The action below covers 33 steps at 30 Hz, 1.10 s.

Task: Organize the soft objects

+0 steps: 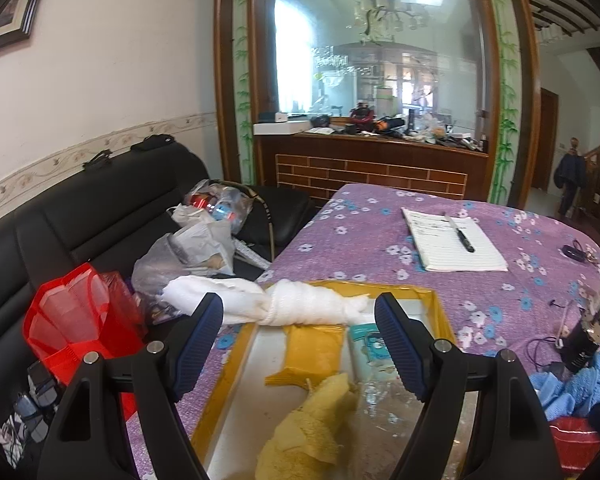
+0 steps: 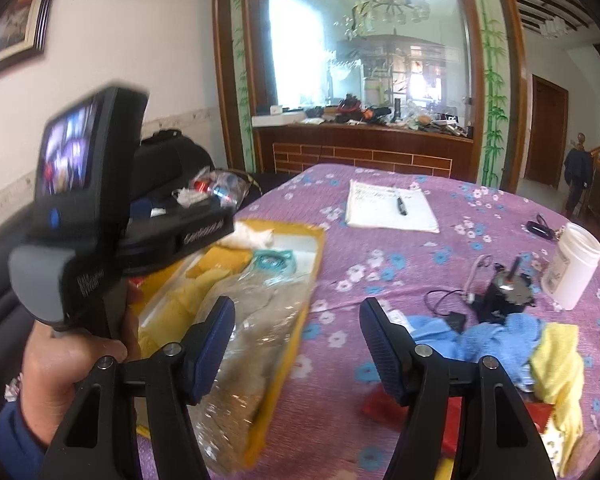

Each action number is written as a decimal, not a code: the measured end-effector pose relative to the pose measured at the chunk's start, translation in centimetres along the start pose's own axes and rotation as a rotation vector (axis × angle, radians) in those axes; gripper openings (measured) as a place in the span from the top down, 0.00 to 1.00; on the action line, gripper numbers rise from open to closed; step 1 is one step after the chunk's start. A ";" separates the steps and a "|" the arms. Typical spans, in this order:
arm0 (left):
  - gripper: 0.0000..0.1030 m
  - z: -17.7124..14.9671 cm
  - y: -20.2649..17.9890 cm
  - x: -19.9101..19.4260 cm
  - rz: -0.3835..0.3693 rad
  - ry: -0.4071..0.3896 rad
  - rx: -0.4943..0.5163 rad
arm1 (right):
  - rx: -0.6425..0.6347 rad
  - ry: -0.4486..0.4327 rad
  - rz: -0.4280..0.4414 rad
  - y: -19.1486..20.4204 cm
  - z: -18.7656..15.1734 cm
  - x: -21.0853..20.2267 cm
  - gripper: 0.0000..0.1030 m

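My left gripper (image 1: 300, 340) is open over a yellow-rimmed tray (image 1: 236, 360). In the tray lie a knotted white towel (image 1: 300, 308) across the far rim, a folded yellow cloth (image 1: 316, 348), a teal packet (image 1: 366, 344), a fluffy yellow towel (image 1: 312, 428) and a clear plastic bag (image 1: 380, 396). Nothing sits between the pads. My right gripper (image 2: 298, 340) is open above the purple cloth, right of the tray (image 2: 288, 368). A blue towel (image 2: 488, 336) and a yellow cloth (image 2: 560, 364) lie to its right. A plastic-wrapped beige bundle (image 2: 252, 340) fills the tray's near side.
A hand (image 2: 64, 368) holds the left gripper's black body at the left. On the flowered table are a notebook with a pen (image 2: 392, 208), a white jar (image 2: 572, 268), a black motor with wires (image 2: 504, 288) and a red packet (image 2: 420, 408). A black sofa with bags (image 1: 72, 320) stands left.
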State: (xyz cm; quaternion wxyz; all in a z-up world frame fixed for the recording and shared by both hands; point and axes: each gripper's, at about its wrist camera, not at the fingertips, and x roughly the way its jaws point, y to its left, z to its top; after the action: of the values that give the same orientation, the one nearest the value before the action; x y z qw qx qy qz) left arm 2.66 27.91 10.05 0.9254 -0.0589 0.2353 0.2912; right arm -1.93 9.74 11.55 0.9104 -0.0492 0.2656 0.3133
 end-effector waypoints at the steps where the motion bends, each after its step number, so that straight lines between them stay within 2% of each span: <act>1: 0.24 0.0 -0.1 -0.1 -0.013 -0.003 0.002 | 0.011 0.005 0.010 -0.9 0.0 -0.5 0.29; 3: 0.24 -0.1 -0.5 -0.3 -0.038 -0.003 0.008 | 0.029 0.031 0.023 -3.1 -0.2 -1.3 0.26; 6: 0.24 -0.3 -1.2 -0.7 -0.065 -0.012 0.030 | 0.090 0.062 -0.048 -7.2 -0.9 -1.9 0.26; 9: 0.24 -0.4 -1.8 -1.2 -0.094 -0.015 0.043 | 0.193 0.125 -0.066 -11.5 -2.0 -1.9 0.26; 14: 0.24 -0.8 -3.5 -1.9 -0.259 0.072 0.043 | 0.274 0.203 -0.090 -15.0 -3.9 -1.9 0.26; 16: 0.24 -0.9 -4.2 -3.0 -0.326 0.095 0.048 | 0.289 0.211 -0.016 -14.4 -4.7 -2.4 0.26; 18: 0.24 -1.0 -4.9 -4.4 -0.365 0.090 0.066 | 0.237 0.228 0.041 -12.6 -5.5 -2.9 0.26; 20: 0.22 -1.3 -5.1 -5.7 -0.390 0.094 0.074 | 0.168 0.253 0.134 -10.2 -6.3 -3.7 0.26; 22: 0.19 -1.8 -5.1 -6.6 -0.440 0.121 0.081 | 0.122 0.303 0.304 -7.9 -7.4 -4.7 0.25; 23: 0.19 -2.0 -5.2 -6.8 -0.455 0.134 0.083 | 0.109 0.320 0.360 -7.1 -7.8 -5.3 0.25; 24: 0.19 -2.2 -5.1 -7.0 -0.471 0.153 0.083 | 0.077 0.308 0.361 -6.6 -8.1 -6.3 0.25; 27: 0.19 -3.1 -5.5 -7.6 -0.517 0.209 0.090 | 0.029 0.234 0.224 -7.9 -7.1 -8.3 0.26; 29: 0.19 -3.8 -6.1 -7.9 -0.527 0.259 0.080 | 0.063 0.216 0.150 -10.1 -6.3 -8.6 0.26; 30: 0.19 -4.1 -6.4 -8.0 -0.544 0.285 0.076 | 0.079 0.209 0.057 -11.6 -5.9 -8.8 0.26; 33: 0.19 -5.3 -8.6 -8.3 -0.625 0.387 0.065 | 0.114 0.197 -0.083 -14.9 -5.5 -9.1 0.26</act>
State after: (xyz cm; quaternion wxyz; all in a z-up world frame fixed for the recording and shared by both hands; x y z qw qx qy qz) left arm -0.59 15.25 9.04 0.9095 -0.1526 0.3855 -0.0295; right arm -1.55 -8.57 10.38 0.8934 -0.0389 0.3688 0.2535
